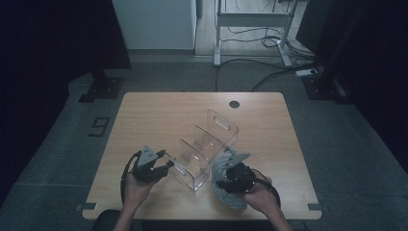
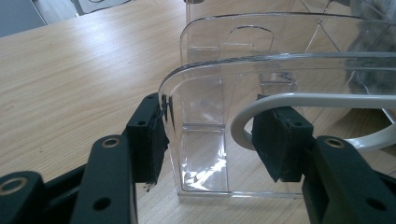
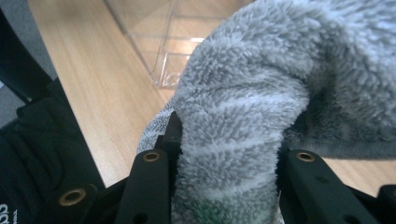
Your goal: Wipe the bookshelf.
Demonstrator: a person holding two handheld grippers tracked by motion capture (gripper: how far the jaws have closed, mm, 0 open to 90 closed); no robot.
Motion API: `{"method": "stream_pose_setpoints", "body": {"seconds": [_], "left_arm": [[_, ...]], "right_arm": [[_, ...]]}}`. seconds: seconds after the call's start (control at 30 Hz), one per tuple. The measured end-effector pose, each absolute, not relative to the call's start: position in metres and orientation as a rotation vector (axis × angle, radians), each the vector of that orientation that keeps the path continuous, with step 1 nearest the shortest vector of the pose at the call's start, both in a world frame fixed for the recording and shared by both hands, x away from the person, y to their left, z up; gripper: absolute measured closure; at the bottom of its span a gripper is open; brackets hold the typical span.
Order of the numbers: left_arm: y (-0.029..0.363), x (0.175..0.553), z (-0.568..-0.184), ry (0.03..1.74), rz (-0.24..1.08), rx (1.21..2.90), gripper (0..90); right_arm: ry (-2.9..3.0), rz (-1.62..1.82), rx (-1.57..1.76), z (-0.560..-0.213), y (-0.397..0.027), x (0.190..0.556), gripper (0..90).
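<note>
Lower centre of the high view: two grippers at a clear plastic organizer (image 1: 204, 147) on the wooden table (image 1: 159, 110).
Left gripper (image 1: 166, 167), lower left, jaws partly closed, clamping organizer's near end wall. Right gripper (image 1: 222, 179), lower right of organizer, jaws closed on a grey fluffy towel (image 1: 226, 192), bunched between pads (image 3: 173, 130), just beside organizer's right side.

Lab: black curtains (image 1: 43, 38), floor cables (image 1: 260, 77).
</note>
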State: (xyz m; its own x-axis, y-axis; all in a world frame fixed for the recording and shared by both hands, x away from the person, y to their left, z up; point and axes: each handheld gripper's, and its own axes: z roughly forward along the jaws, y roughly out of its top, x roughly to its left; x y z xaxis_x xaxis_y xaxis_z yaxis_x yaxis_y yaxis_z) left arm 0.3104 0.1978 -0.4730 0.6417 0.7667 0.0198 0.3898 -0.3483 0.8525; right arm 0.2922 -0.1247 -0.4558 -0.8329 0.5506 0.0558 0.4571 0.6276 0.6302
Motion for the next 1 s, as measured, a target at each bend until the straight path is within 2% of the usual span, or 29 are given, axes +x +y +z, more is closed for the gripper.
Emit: {"method": "stream_pose_setpoints", "body": {"seconds": [0.43,1.0], "left_arm": [[0.198,0.311,-0.473,0.905,0.533,1.968,46.0],[0.198,0.311,-0.473,0.903,0.530,1.969,46.0]], "right_arm": [[2.571,1.031,0.927,-0.430,-0.152,0.302,63.9],[2.380,0.977,1.138,-0.416,-0.220,0.312,63.8]]}}
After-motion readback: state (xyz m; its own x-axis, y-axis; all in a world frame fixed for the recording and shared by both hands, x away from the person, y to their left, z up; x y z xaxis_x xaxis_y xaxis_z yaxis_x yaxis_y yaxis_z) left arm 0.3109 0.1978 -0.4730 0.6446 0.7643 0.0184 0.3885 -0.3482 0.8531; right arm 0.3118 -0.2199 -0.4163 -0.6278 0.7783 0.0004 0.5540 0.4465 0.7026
